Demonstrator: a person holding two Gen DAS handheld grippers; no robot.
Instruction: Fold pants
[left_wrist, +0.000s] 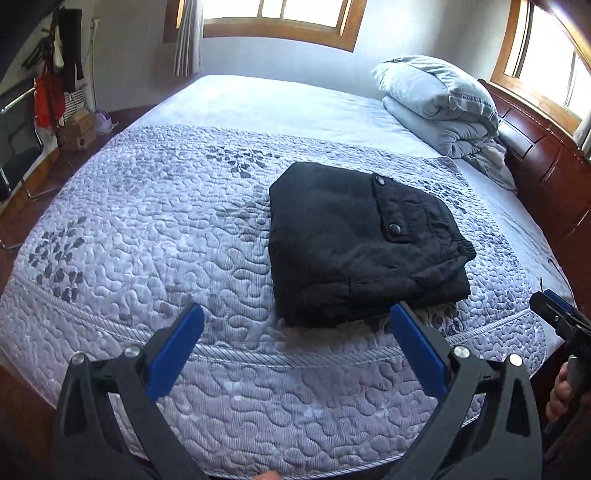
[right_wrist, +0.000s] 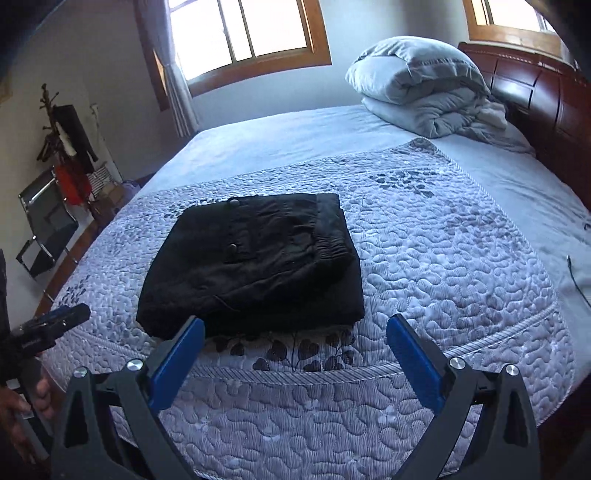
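Black pants (left_wrist: 354, 243) lie folded into a compact rectangular stack on the quilted bedspread (left_wrist: 147, 229), a buttoned pocket flap on top. They also show in the right wrist view (right_wrist: 255, 262). My left gripper (left_wrist: 295, 314) is open and empty, held just short of the stack's near edge. My right gripper (right_wrist: 295, 325) is open and empty, its left finger in front of the stack's near edge. The right gripper's tip shows at the right edge of the left wrist view (left_wrist: 557, 314); the left gripper shows at the left edge of the right wrist view (right_wrist: 55, 325).
A folded grey duvet (left_wrist: 443, 103) and pillow sit at the bed's far right by a dark wood headboard (left_wrist: 546, 162). A chair (right_wrist: 44, 229) and coat rack with clothes (right_wrist: 70, 155) stand left of the bed. A thin black cable (right_wrist: 576, 273) lies at the bed's right.
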